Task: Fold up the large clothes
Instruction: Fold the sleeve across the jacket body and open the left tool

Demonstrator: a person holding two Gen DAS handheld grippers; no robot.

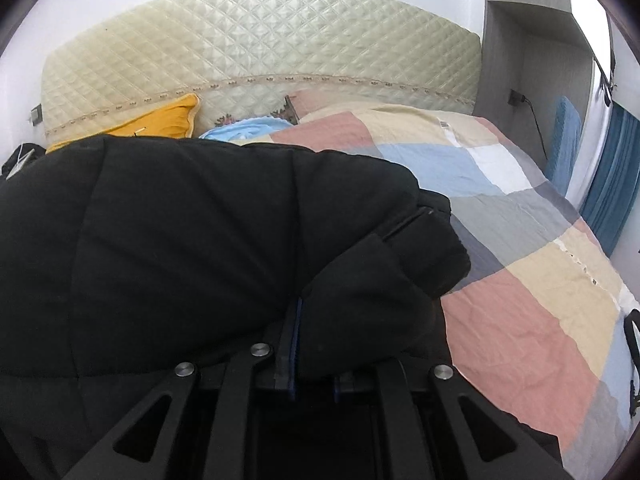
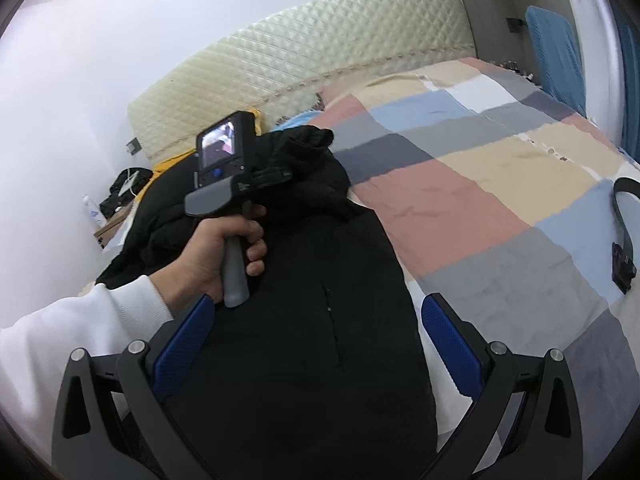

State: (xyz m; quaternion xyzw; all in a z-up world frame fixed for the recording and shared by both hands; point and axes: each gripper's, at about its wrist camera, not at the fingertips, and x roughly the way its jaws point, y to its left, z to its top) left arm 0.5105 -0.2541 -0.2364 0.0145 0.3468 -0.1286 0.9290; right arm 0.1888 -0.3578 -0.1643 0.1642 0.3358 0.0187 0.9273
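Left wrist view
Left gripper (image 1: 298,320): jaws pressed together on a fold of the black padded jacket (image 1: 180,240); the blue pads show only as a thin edge between the black fingers.
Jacket: a bulky quilted mass fills the left and centre of the view, draped over the gripper's fingers, with a cuff or hem edge hanging toward the right.
Bedspread (image 1: 520,280): patchwork of pink, beige, blue, grey and white squares, spread across the bed on the right, under the jacket.
Headboard (image 1: 260,48): cream, diamond-quilted, against the white wall.
Yellow pillow (image 1: 168,120): at the head of the bed, just behind the jacket's top edge.
Light blue cloth (image 1: 244,130): beside the yellow pillow, partly hidden by the jacket.
Blue curtain (image 1: 612,184): at the far right edge.

Right wrist view
Right gripper (image 2: 316,344): jaws spread wide, blue pads well apart, nothing pinched between them; the jacket lies below the gap.
Jacket (image 2: 304,320): laid lengthwise on the bedspread (image 2: 460,200), its far end bunched up.
Person's hand (image 2: 224,248): in a white sleeve (image 2: 80,328), wrapped around the grey handle of the left gripper (image 2: 280,176), whose fingertips are buried in the bunched far end of the jacket.
Left gripper's screen: lit, facing this camera.
Black strap (image 2: 620,216): lying on the bedspread at the right edge.
Bedside table (image 2: 116,228): at the left by the wall, carrying a white bottle and dark items too small to tell.
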